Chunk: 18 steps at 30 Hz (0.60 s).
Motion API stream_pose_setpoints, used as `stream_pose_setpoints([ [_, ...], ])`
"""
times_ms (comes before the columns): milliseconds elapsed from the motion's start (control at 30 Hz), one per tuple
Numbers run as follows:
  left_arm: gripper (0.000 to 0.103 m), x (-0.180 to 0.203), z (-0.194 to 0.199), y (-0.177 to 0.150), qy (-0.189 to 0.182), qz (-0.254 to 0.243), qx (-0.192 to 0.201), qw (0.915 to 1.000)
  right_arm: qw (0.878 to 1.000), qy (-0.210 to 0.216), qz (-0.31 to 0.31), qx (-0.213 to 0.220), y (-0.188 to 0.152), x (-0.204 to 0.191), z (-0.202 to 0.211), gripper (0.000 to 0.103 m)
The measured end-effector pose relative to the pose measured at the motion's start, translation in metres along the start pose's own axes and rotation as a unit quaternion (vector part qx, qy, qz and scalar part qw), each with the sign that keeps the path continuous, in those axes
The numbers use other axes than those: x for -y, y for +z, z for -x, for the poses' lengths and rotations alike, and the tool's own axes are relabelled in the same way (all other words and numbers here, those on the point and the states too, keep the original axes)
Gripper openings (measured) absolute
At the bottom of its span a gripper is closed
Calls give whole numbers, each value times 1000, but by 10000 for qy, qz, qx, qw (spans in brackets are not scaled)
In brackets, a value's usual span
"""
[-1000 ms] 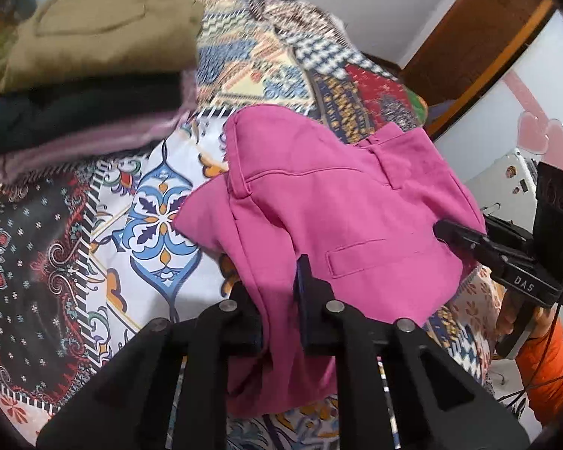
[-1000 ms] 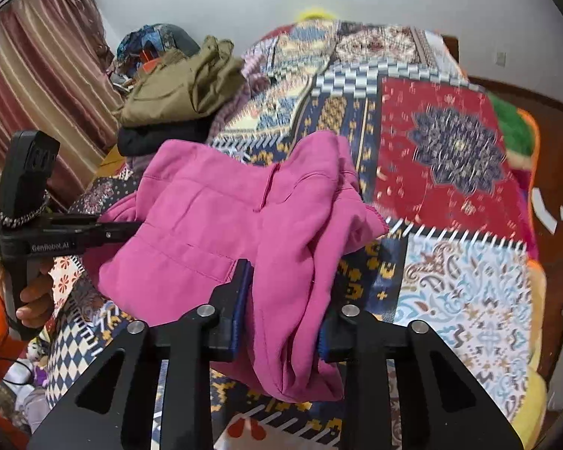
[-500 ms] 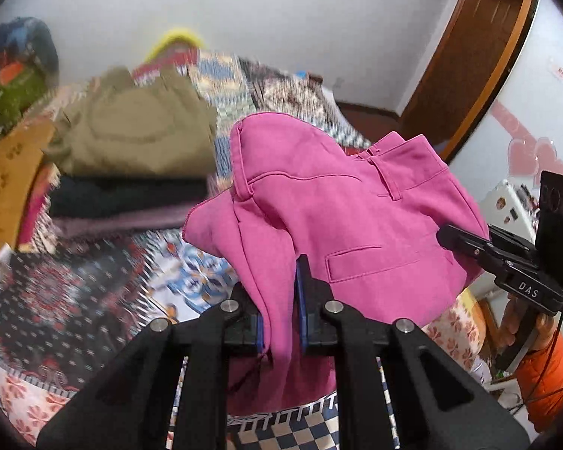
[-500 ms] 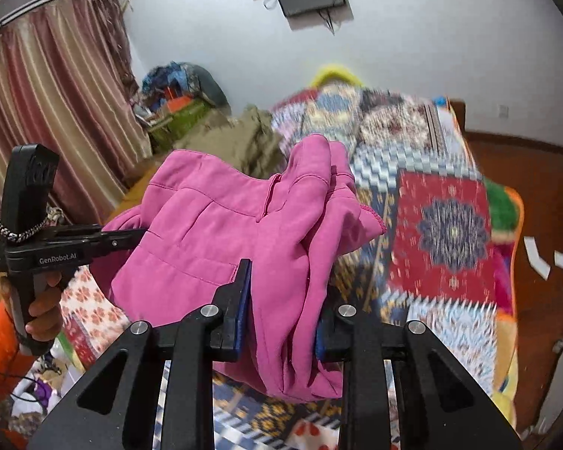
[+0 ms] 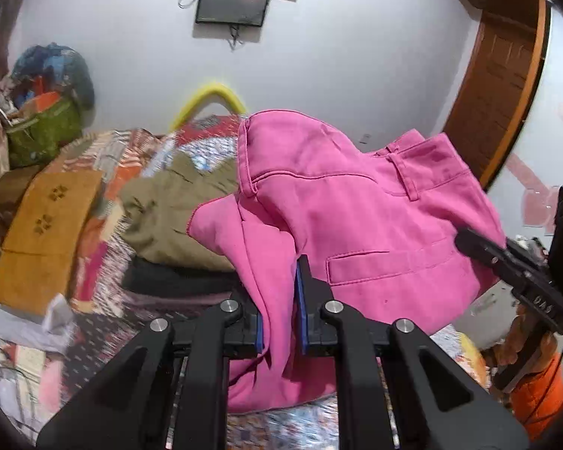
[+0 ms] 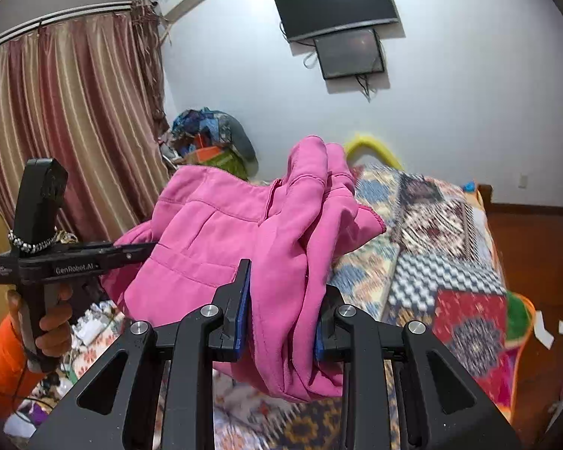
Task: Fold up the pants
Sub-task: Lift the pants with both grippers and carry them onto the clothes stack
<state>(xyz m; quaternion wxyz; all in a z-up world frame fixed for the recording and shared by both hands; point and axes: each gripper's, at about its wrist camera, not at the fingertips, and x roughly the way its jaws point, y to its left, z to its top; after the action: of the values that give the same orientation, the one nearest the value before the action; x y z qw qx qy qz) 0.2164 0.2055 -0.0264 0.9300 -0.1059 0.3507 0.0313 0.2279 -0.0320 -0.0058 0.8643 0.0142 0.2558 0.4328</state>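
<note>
The pink pants [image 5: 349, 217] hang bunched in the air above the patchwork bed [image 6: 443, 247], held from both sides. My left gripper [image 5: 279, 300] is shut on a fold of their fabric near one edge. My right gripper [image 6: 281, 300] is shut on a thicker bundle of the same pants [image 6: 221, 232]. Each gripper appears in the other's view: the right one [image 5: 480, 243] at the pants' right edge, the left one [image 6: 139, 251] at their left edge. The waistband and a back pocket face the left wrist camera.
A stack of folded clothes, olive on top [image 5: 176, 210], lies on the bed behind the pants. A wall TV [image 6: 334, 0] hangs above, curtains [image 6: 67, 131] stand left, a wooden door [image 5: 495, 86] right. A person's hand and orange sleeve [image 6: 3, 352] hold the left gripper.
Both grippers rose with the pink pants, lifting them off the bed. The views tilted upward, bringing the wall, TV and curtains into sight.
</note>
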Motion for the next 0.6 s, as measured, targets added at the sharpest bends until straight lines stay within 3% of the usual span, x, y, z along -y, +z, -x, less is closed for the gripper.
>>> stream_pose_setpoints([
  [333,13,-76,-31,45,455,211,84,9987,9996,215,116,153,32,-16,-85,24],
  [600,14,-140,-108,75,584,389,-199,9973,9996,279,-74,-42,29,-4,-161,24],
])
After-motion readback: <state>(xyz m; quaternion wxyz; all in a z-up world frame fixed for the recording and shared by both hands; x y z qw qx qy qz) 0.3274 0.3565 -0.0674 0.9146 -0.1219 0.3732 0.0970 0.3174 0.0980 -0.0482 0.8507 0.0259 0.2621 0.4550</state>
